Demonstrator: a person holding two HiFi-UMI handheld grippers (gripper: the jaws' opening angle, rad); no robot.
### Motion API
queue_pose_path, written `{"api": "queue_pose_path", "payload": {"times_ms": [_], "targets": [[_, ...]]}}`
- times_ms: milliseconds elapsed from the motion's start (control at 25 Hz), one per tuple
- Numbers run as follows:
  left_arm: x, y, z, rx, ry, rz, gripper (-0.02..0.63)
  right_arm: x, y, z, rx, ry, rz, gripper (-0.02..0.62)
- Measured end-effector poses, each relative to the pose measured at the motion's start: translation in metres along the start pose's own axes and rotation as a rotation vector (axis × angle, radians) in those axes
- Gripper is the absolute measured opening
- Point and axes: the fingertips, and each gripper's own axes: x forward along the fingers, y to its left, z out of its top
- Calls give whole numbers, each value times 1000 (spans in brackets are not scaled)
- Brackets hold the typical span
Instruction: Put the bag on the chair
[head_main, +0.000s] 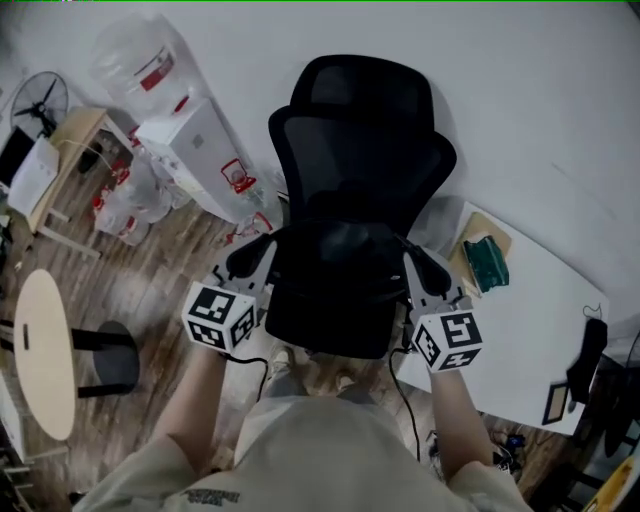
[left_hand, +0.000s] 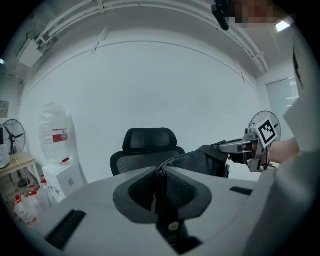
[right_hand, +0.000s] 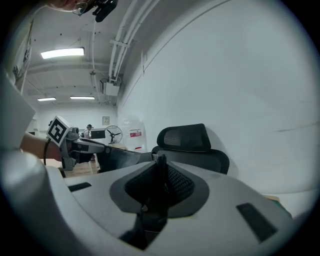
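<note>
A black bag (head_main: 335, 290) hangs stretched between my two grippers, right over the seat of the black mesh office chair (head_main: 360, 140). My left gripper (head_main: 255, 262) is shut on the bag's left edge. My right gripper (head_main: 415, 272) is shut on its right edge. In the left gripper view the bag's rim (left_hand: 200, 161) runs from my pinched jaws across to the right gripper (left_hand: 235, 148), with the chair's back (left_hand: 150, 142) behind it. The right gripper view has the bag (right_hand: 120, 159) reaching to the left gripper (right_hand: 95, 147), and the chair (right_hand: 187, 140) beyond. Whether the bag rests on the seat is hidden.
A white table (head_main: 530, 340) with a green object (head_main: 487, 262) stands at the right. At the left of the chair are a white water dispenser (head_main: 195, 150), water jugs (head_main: 140, 60), a fan (head_main: 40, 100), a round wooden table (head_main: 45, 350) and a black stool (head_main: 115, 355).
</note>
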Motion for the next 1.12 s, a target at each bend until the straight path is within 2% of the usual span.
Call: {"api": "queue_pose_path", "payload": {"times_ms": [240,600,800,1120], "targets": [[36,32,-23,13,33,-127,58,26,7,-24,8,36,-128,74],[71,74,-60,6,67,-262,58,56,27,-57,37,92,-288,74],[91,80,-79,28,90,-314,58,65,26,-78,27,106,-362,75],[127,75,-116,55,124,-368,58,78,3,-122,90,118,-422,80]]}}
